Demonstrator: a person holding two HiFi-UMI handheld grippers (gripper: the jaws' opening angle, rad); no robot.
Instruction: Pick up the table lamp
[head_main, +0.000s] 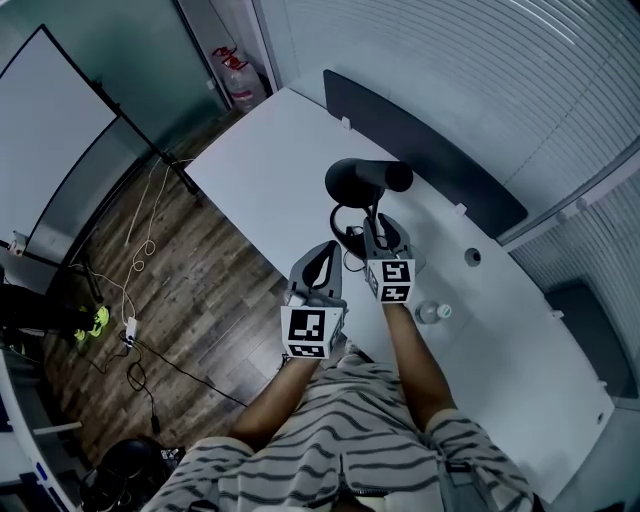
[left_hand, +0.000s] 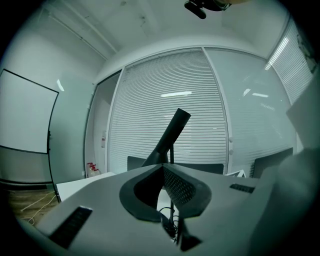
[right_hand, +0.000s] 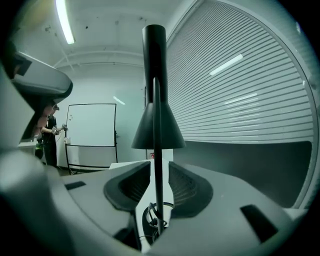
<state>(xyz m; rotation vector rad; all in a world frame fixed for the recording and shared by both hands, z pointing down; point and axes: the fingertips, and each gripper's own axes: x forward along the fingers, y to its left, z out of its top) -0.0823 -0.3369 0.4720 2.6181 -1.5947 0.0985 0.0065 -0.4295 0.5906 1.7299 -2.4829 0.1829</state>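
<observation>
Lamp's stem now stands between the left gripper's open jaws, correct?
Not the left: the right gripper view shows the lamp's stem between the right gripper's open jaws. The left gripper is shut, holding nothing.

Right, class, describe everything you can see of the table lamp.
The table lamp is matte black: a cone shade with a tube neck, a thin upright stem and a round base with loose cable. It stands on the white table. The right tool straddles the stem, jaws apart.
</observation>
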